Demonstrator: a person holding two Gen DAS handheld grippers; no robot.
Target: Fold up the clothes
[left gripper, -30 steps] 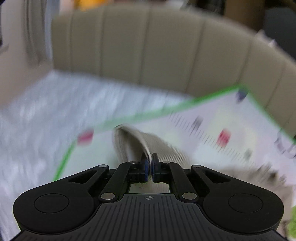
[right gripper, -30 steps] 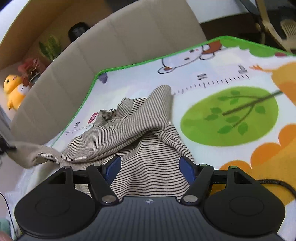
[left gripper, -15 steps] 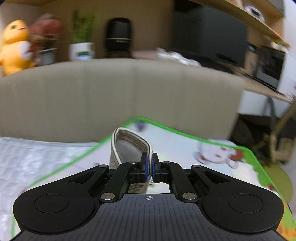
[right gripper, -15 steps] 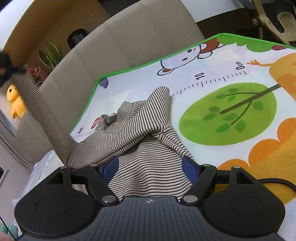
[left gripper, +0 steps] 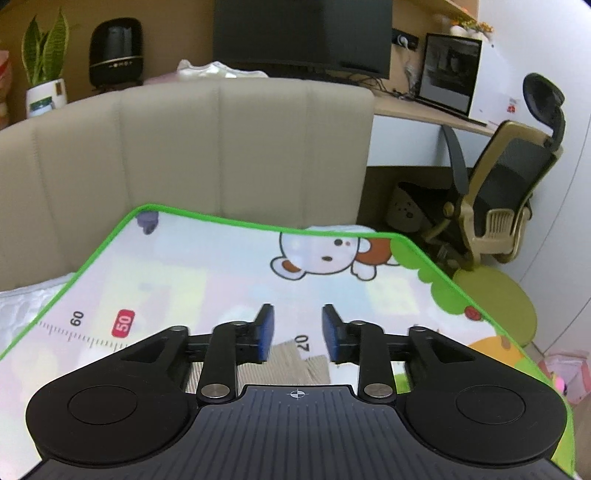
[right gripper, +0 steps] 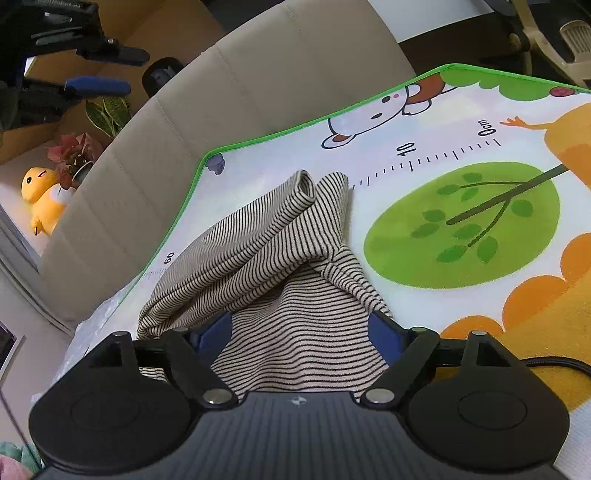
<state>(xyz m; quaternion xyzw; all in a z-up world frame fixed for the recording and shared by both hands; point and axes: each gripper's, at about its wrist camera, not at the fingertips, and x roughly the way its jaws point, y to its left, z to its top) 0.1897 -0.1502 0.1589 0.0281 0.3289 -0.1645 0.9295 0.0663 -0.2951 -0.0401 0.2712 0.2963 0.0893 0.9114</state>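
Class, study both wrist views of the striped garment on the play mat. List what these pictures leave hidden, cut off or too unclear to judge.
- Striped garment, right wrist view: its near edge is hidden under the right tongs.
- Same garment, left wrist view: only a scrap shows between the open left tongs; the rest is behind the tool body.
- Garment type and sleeves: bunched folds hide them.
- Play mat: near side cut off by the frame edge.

A green-edged play mat (left gripper: 207, 273) printed with a bear, a ruler scale and a green tree lay against a beige padded headboard (left gripper: 184, 147). Behind stood a snake plant (left gripper: 42, 70), a monitor (left gripper: 301, 35) and an office chair (left gripper: 509, 192). A yellow plush duck (right gripper: 42, 201) sat left.
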